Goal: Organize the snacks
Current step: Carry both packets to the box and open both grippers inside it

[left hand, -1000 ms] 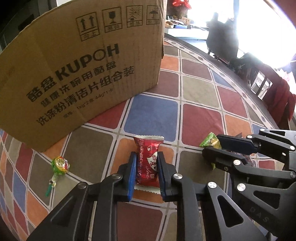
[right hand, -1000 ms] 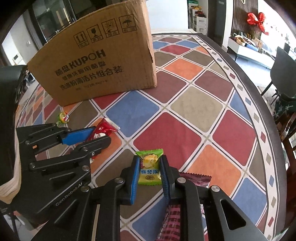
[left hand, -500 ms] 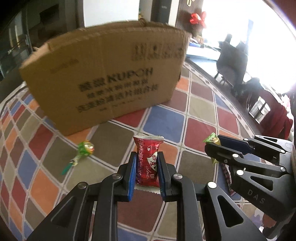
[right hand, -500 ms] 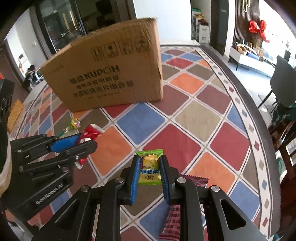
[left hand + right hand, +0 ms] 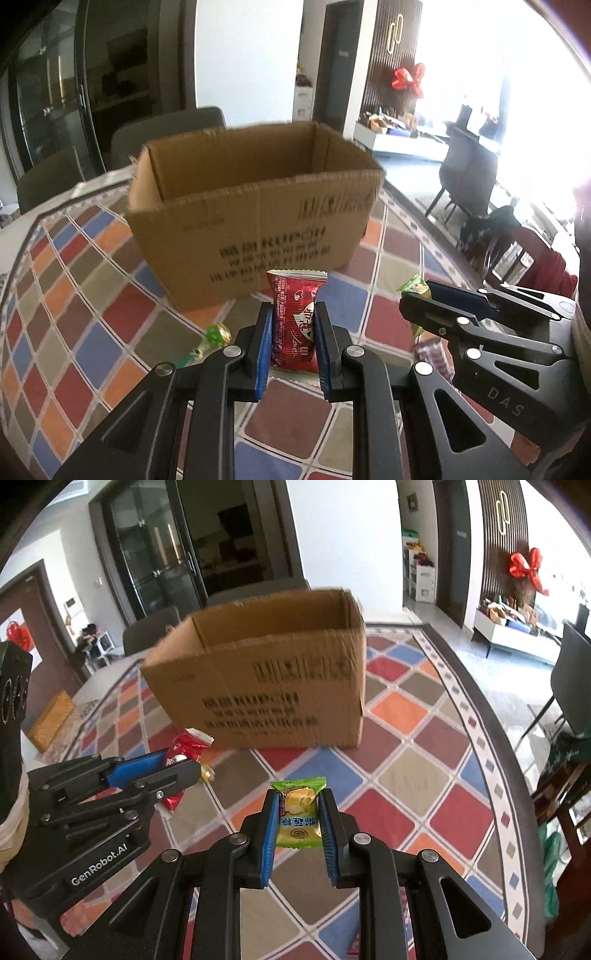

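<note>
Two snacks are up off the table at once, one in each of our grippers. Our left gripper (image 5: 291, 343) is clamped on a red wrapped candy (image 5: 294, 320), low in the centre of the left wrist view, its blue pads pressing the packet's flanks while the crimped top edge stands above the fingertips. Our right gripper (image 5: 298, 821) is closed on a green-and-yellow wrapped candy (image 5: 298, 814), low in the centre of the right wrist view, held the same way across its middle. Both packets look light and soft, with slick film wrappers that crumple rather than resist, so we judge a grip across the padded middle to be safer than one on the thin sealed ends, which could slide out. An open cardboard box (image 5: 255, 218) stands in the middle of both views on the chequered tablecloth (image 5: 74, 325), well ahead of both candies, its inside showing bare walls; its floor is hidden from us. A green lollipop (image 5: 216, 334) lies on the cloth at lower left of the left wrist view, and a dark purple packet (image 5: 430, 354) peeks out beneath our right gripper. We judge the next move to be carrying both candies over the box rim before letting go.
</note>
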`<action>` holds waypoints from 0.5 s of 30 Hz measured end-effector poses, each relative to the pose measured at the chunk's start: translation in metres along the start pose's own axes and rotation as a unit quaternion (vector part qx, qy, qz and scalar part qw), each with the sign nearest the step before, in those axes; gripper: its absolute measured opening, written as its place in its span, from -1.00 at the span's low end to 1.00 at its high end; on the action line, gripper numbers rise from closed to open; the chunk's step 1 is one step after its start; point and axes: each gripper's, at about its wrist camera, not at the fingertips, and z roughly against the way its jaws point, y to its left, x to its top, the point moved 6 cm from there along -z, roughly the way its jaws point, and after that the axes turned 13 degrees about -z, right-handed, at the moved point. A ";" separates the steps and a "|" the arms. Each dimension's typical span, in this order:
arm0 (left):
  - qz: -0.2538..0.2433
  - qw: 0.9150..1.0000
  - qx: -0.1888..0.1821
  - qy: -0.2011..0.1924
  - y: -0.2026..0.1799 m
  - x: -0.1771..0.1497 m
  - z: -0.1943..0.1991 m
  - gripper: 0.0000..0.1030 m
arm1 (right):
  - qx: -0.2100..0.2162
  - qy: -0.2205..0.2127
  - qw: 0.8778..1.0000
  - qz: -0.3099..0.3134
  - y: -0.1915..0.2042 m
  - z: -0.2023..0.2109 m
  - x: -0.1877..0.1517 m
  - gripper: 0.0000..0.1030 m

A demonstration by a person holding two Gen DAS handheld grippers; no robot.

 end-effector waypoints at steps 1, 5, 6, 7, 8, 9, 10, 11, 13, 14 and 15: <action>0.001 1.000 0.002 -0.003 0.002 0.003 0.003 -0.57 | 0.003 -0.004 1.000 0.001 0.002 0.002 0.002 -0.55; 0.006 1.000 0.016 -0.017 0.011 0.017 0.013 -0.57 | 0.013 -0.029 0.999 0.009 0.013 0.013 0.021 -0.56; 0.006 1.000 0.018 -0.021 0.014 0.020 0.016 -0.57 | 0.014 -0.034 0.999 0.010 0.015 0.016 0.026 -0.55; 0.007 1.000 0.019 -0.024 0.016 0.024 0.018 -0.57 | 0.017 -0.040 0.999 0.011 0.018 0.019 0.032 -0.55; 0.006 0.999 0.023 -0.027 0.018 0.027 0.019 -0.57 | 0.019 -0.045 0.999 0.013 0.021 0.021 0.036 -0.55; 0.005 0.999 0.027 -0.030 0.020 0.032 0.022 -0.57 | 0.020 -0.050 0.998 0.015 0.023 0.023 0.041 -0.55; 0.004 0.999 0.030 -0.034 0.023 0.037 0.023 -0.57 | 0.021 -0.055 0.998 0.016 0.025 0.025 0.046 -0.56; 0.003 0.999 0.032 -0.035 0.023 0.039 0.024 -0.57 | 0.023 -0.061 0.998 0.018 0.027 0.027 0.052 -0.55; 0.002 0.998 0.038 -0.040 0.027 0.046 0.028 -0.57 | 0.027 -0.069 0.997 0.017 0.031 0.030 0.064 -0.56; 0.000 0.998 0.040 -0.041 0.028 0.050 0.029 -0.57 | 0.029 -0.072 0.997 0.017 0.033 0.030 0.068 -0.55; -0.001 0.998 0.043 -0.044 0.030 0.053 0.030 -0.57 | 0.030 -0.074 0.997 0.017 0.034 0.031 0.072 -0.55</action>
